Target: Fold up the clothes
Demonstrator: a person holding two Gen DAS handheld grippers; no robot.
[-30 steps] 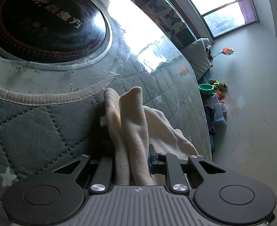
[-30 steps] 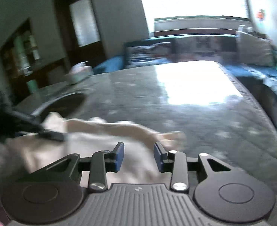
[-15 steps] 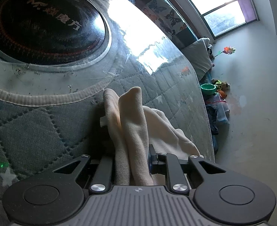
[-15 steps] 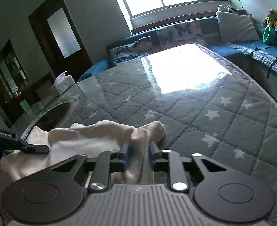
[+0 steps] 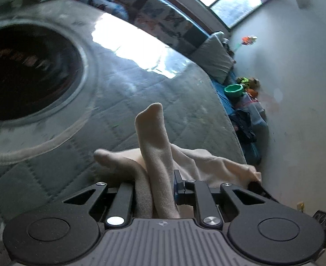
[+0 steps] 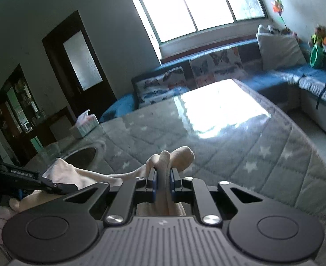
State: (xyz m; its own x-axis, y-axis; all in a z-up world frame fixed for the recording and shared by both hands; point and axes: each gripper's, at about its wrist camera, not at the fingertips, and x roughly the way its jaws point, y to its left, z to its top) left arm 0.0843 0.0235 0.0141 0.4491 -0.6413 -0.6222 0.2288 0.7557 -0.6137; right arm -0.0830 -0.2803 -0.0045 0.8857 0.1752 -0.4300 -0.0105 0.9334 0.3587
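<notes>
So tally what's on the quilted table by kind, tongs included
Cream garment: 1
Tissue box: 1
Round dark inset panel: 1
Tongs: 2, left tongs and right tongs, both clamped on the garment
Total: 5

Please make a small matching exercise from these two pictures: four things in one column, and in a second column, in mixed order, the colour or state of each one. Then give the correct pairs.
Things:
1. cream cloth
2. bowl
3. tissue box
4. right tongs

Colour or state:
A. green, by the wall
B. shut on fabric
C. on the table's far left edge
D. pinched at two ends by both tongs

Pairs: 1-D, 2-A, 3-C, 4-B
</notes>
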